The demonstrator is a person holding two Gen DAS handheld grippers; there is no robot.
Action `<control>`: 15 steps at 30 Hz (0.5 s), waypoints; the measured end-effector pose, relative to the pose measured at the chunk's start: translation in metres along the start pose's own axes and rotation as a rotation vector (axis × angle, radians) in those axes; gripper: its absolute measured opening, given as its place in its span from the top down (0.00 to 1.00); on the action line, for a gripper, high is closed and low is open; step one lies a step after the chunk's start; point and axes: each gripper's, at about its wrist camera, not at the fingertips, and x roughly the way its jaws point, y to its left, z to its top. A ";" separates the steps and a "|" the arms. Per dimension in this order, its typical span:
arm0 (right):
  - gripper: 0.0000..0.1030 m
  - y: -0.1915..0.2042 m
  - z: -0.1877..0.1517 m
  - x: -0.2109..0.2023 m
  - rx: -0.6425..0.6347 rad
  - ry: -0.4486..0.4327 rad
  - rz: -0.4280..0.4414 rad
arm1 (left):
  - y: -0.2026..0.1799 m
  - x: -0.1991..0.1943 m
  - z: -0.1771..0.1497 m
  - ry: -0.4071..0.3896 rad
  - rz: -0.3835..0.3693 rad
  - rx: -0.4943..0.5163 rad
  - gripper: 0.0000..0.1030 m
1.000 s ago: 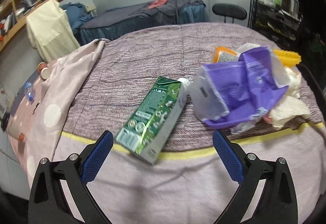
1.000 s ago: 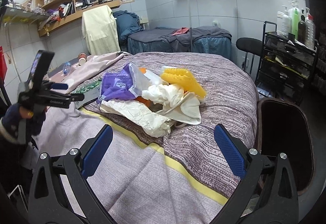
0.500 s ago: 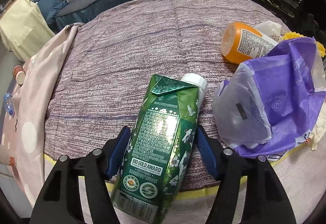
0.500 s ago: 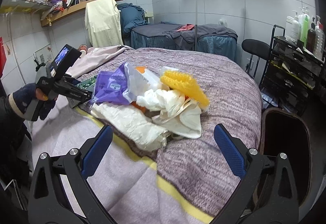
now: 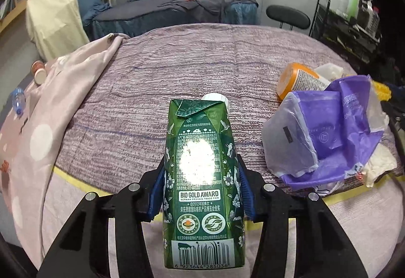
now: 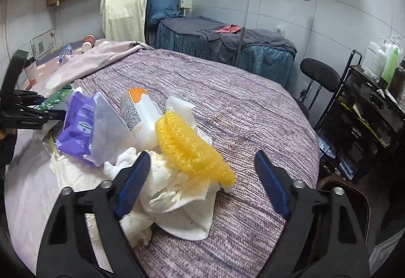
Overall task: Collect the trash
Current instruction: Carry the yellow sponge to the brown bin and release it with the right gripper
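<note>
Bed (image 5: 177, 75): one; purple-grey woven cover, yellow stripe along the near edge; every piece of trash lies on it or is held above it.
Pink blanket (image 5: 50, 111): one, spotted, bunched along the left side of the bed.
Trash pile (image 6: 141, 141): right half of the bed, near edge; the items overlap and touch.
Purple bag (image 5: 336, 131): one; thin crumpled plastic, limp, very light. Judged to collapse under a pinch, so best taken at a bunched fold.
White cloths (image 6: 174, 192): count unclear, at least two crumpled pieces; soft, should compress easily, may drag neighbours along.
Yellow net (image 6: 192, 149): one; foam-like mesh, springy and light, lying on top of the cloths.
Orange bottle (image 5: 298, 80): one, lying on its side at the far edge of the pile; rigid and round, likely to roll or slip, so grip across the body.
Green carton (image 5: 202, 176): one; white screw cap at the far end, barcode end near. Stiff card with flat glossy sides, probably light if empty; too hard a squeeze would dent it.
Left tool (image 5: 201, 192): blue pads clamped on the carton's two side faces around mid-body.
Right tool (image 6: 202, 184): jaws wide apart, holding nothing, over the near side of the cloths and net.
Small items, far left: two cups (image 5: 38, 71) and one small clear bottle (image 5: 18, 100), well apart from the pile.
</note>
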 end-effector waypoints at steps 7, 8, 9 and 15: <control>0.71 -0.010 0.001 0.010 0.021 0.002 0.114 | 0.005 -0.009 -0.016 -0.023 -0.010 -0.069 0.53; 0.74 -0.011 0.001 0.008 0.023 -0.004 0.114 | 0.004 -0.011 -0.018 -0.030 -0.011 -0.081 0.53; 0.78 -0.011 0.000 0.007 0.027 -0.009 0.116 | 0.003 -0.013 -0.019 -0.038 -0.007 -0.091 0.53; 0.82 -0.019 -0.004 -0.013 0.078 -0.074 0.118 | -0.007 -0.039 -0.023 -0.117 -0.010 -0.139 0.53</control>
